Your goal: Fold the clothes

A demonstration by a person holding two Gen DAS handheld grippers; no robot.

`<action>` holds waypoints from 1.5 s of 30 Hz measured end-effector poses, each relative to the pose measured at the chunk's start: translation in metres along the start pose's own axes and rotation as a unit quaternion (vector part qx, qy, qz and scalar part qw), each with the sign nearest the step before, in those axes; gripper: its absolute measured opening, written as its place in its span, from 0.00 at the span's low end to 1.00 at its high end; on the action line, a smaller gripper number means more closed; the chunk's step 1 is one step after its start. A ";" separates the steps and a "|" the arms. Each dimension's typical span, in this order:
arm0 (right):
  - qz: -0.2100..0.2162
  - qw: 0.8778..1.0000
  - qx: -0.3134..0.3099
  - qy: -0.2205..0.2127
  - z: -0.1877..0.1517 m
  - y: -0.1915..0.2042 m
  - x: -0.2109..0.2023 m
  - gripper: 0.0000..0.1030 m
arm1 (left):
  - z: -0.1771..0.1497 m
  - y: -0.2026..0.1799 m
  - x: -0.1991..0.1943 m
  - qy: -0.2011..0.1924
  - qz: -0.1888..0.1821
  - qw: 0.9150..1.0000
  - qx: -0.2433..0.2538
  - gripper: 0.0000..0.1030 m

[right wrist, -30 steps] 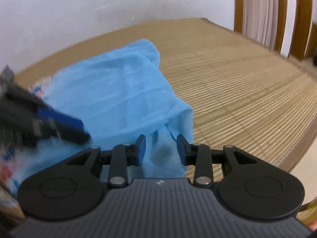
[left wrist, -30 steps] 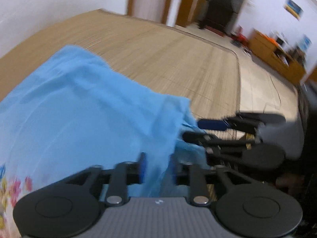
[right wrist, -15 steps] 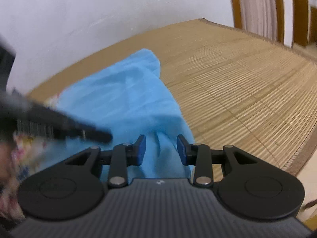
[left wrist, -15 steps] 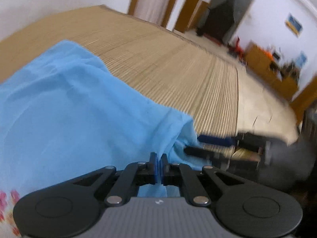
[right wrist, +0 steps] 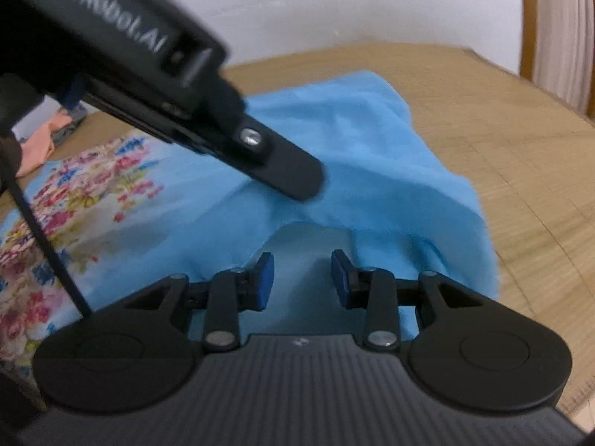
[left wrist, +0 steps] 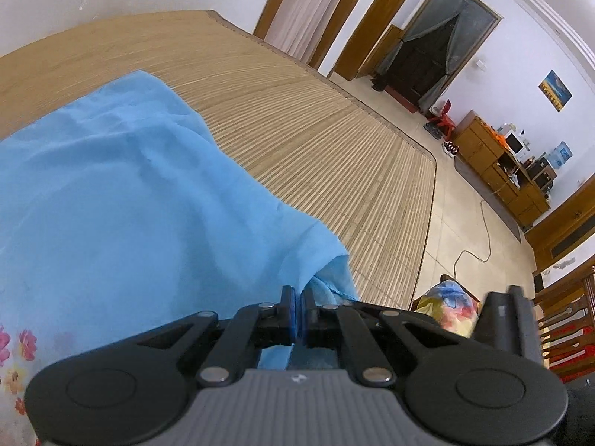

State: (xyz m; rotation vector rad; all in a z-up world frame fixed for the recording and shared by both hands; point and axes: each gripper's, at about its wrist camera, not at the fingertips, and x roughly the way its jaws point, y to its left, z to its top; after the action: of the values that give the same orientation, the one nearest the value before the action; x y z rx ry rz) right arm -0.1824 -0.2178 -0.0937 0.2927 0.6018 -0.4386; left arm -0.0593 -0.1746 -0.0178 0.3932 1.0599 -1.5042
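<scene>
The left tool (left wrist: pixel 296 310) is pressed together, pinching the near edge of the thin light-blue cloth garment with a floral-print panel (left wrist: pixel 122 200). From that pinch the fabric spreads ahead and to the left over the woven bamboo mat (left wrist: pixel 316 141) that covers the bed. The right tool (right wrist: pixel 302 275) stands half spread with nothing between its blue pads (right wrist: pixel 264 278); the blue fabric lies just beyond and below them, puckered into a small raised tent, with the left tool's dark finger (right wrist: pixel 282 165) crossing above it.

To do this step well, the right tool should probably slide forward until a single hem layer, not the whole bunched tent, sits between the pads, then close firmly beside the left tool's pinch. With both corners held, lifting them together and keeping the edge taut between the tools should let the fold land straight. The fabric looks light and slippery, so a shallow bite could slip out.
</scene>
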 end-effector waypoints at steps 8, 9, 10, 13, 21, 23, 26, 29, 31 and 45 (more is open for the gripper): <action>-0.152 0.982 -0.080 -0.081 -0.013 0.017 -0.002 0.36 | 0.001 0.000 -0.001 0.003 0.010 1.000 -0.006 0.04; -0.179 0.976 -0.087 -0.087 -0.015 0.018 -0.005 0.36 | 0.001 0.000 0.000 0.003 0.013 1.000 -0.008 0.05; -0.202 0.971 -0.090 -0.093 -0.016 0.017 -0.011 0.36 | 0.001 0.000 0.000 0.004 0.015 1.000 -0.010 0.05; -0.262 0.955 -0.094 -0.104 -0.021 0.013 -0.032 0.36 | 0.000 -0.001 0.001 0.005 0.022 1.000 -0.012 0.07; -0.297 0.951 -0.055 -0.058 -0.036 -0.026 -0.066 0.36 | -0.011 -0.007 0.014 0.035 0.020 0.999 -0.001 0.09; -0.257 0.964 -0.043 -0.046 -0.037 -0.024 -0.067 0.36 | -0.014 -0.015 0.018 0.040 0.020 0.999 0.019 0.14; -0.224 0.974 -0.005 -0.034 -0.035 -0.026 -0.060 0.36 | -0.015 -0.031 0.029 0.044 0.021 0.997 0.062 0.36; -0.198 0.979 0.035 -0.036 -0.035 -0.032 -0.061 0.36 | -0.011 -0.046 0.048 0.043 0.018 0.994 0.101 0.48; -0.195 0.980 0.024 -0.034 -0.037 -0.034 -0.060 0.36 | -0.009 -0.053 0.064 0.048 0.027 0.991 0.123 0.48; -0.219 0.972 -0.069 -0.044 -0.046 -0.007 -0.060 0.36 | 0.016 -0.047 0.050 0.038 0.015 0.996 0.080 0.06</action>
State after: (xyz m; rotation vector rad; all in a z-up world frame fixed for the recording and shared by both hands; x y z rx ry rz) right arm -0.2526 -0.1875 -0.0951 0.0023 0.6058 -0.8272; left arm -0.1097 -0.2227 -0.0282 0.5794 0.9904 -1.5624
